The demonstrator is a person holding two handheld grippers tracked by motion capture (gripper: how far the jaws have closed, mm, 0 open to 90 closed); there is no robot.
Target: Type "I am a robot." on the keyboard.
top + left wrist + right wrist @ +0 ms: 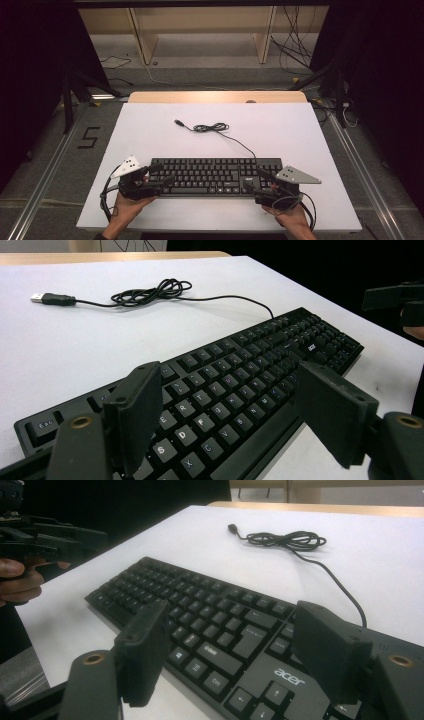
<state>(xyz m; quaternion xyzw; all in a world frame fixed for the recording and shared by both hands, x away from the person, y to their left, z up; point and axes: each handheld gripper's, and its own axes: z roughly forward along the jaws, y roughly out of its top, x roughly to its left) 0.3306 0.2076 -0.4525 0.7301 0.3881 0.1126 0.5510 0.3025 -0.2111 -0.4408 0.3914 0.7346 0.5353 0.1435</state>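
Left tool (159, 179): at keyboard's left end, jaws spread wide above the keys, pinching nothing.
Keyboard (215, 176): flat on the white worktop (150, 135), near its front edge, between both tools.
Handling: likely light, rigid plastic slab; long, so liable to tip if lifted by one end; best taken at both short ends, pads on the bezel, not on keys.
Surface: matt black case, smooth, probably a bit slippery; raised square keycaps give way when pressed.
Cable (212, 128): thin, soft, loosely coiled behind keyboard, plug lying free; likely to drag.
Right tool (256, 182): at keyboard's right end, jaws spread, gripping nothing.
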